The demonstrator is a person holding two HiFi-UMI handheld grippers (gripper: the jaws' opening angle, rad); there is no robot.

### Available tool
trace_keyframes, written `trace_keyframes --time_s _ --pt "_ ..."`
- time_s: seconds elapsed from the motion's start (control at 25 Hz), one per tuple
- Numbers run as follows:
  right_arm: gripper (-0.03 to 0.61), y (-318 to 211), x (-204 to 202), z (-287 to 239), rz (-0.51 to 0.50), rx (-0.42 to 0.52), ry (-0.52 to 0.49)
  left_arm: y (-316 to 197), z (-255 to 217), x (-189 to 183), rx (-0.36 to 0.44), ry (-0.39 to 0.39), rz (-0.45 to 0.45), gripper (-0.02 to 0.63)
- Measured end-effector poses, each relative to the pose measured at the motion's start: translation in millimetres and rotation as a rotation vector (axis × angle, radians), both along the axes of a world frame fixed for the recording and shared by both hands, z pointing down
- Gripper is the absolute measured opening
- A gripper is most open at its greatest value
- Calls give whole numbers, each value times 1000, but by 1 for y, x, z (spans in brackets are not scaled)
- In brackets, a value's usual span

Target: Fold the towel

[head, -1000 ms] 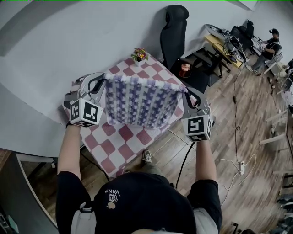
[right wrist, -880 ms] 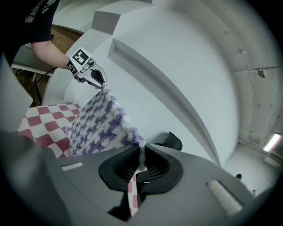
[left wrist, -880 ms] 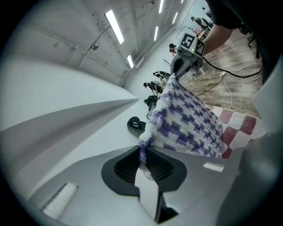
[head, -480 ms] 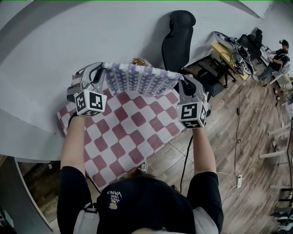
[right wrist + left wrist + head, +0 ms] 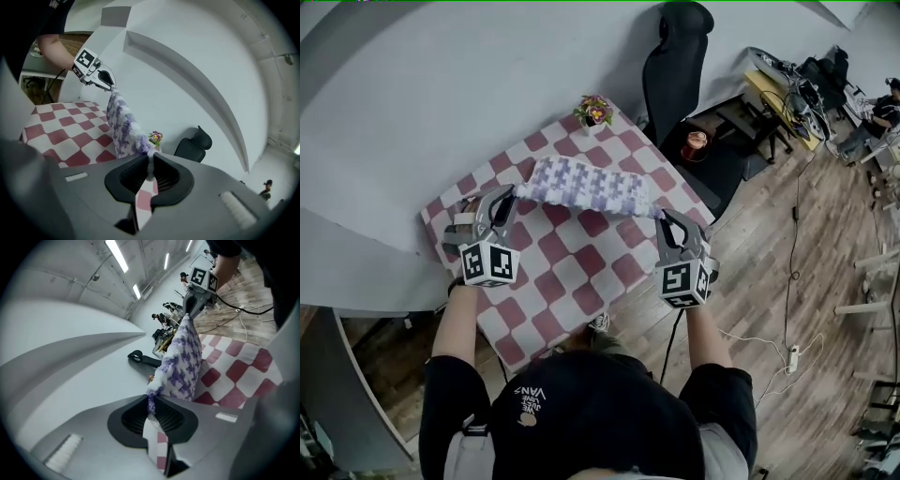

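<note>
Towel [image 5: 589, 186] hangs stretched low over the checkered bench [image 5: 567, 281], one corner clamped between the fingers of my left gripper [image 5: 508, 199], the other likewise in my right gripper [image 5: 666, 218]. I judge this early: no finished fold lies on the bench yet, so laying it down and folding remain.

A towel [image 5: 586, 185] stretches across the middle of the table [image 5: 581, 281], its left end pinched in the left gripper [image 5: 514, 195] and its right end in the right gripper [image 5: 661, 217]. A flower pot [image 5: 593, 111] stands on the table's far corner, by the wall. Beyond the table's far right edge are a chair [image 5: 675, 66] and, nearer, a stool [image 5: 712, 164] with a jar [image 5: 695, 142] on it, while a power strip [image 5: 794, 354] lies on the floor well to the table's right.
</note>
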State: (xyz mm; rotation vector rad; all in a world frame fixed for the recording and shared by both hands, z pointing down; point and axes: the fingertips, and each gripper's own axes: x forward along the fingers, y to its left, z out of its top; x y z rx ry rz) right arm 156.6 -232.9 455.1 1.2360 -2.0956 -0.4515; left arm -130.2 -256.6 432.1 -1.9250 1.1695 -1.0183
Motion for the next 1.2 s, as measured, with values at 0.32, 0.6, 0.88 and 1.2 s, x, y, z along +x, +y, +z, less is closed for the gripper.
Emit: trace_keyframes --time_s 0.32,0.6,0.88,1.2 --pt "29 103 -18 59 80 -123 -18 94 66 -19 -134 43 23 37" --pt "29 186 -27 111 121 -218 9 169 118 -27 -233 33 62 37" --pt "29 236 -38 146 136 -285 26 217 160 -39 -320 -11 102 37" --pt "29 250 -40 171 105 -378 34 230 184 -40 -434 -43 127 37"
